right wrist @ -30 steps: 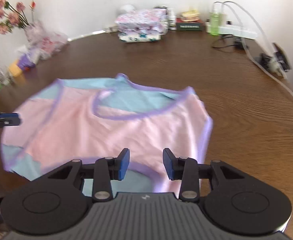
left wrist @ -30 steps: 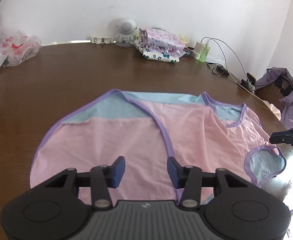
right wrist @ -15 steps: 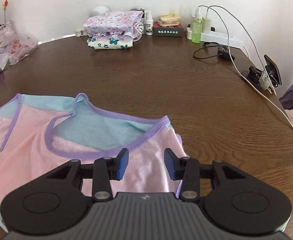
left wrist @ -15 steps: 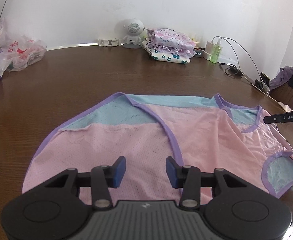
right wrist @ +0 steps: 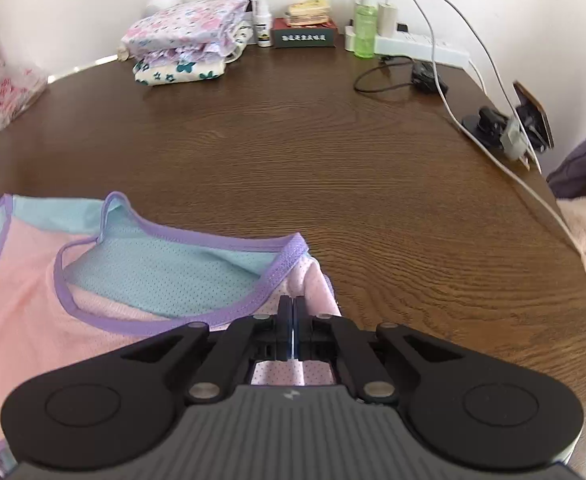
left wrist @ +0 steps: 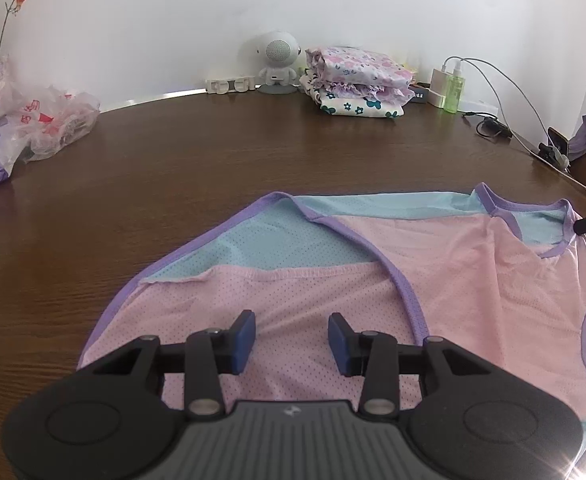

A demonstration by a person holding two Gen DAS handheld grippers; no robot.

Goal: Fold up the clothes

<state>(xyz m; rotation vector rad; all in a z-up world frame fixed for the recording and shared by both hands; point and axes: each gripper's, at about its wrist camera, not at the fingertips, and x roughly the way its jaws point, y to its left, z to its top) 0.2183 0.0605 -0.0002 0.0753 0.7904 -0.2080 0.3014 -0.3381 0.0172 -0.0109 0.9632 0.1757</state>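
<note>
A pink top (left wrist: 433,280) lies unfolded on the worktop (right wrist: 373,184); the right tool (right wrist: 293,322) has pinched its shoulder edge, the left tool (left wrist: 292,340) closing above the cloth, grasping nothing.

right gripper (right wrist: 293,322) fingers pinch the pink top (right wrist: 33,300) on the table (right wrist: 373,184).

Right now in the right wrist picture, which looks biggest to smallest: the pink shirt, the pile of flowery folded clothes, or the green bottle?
1. Pink mesh shirt with purple trim, though it is nearest the camera.
2. Pile of flowery folded clothes.
3. Green spray bottle.
</note>
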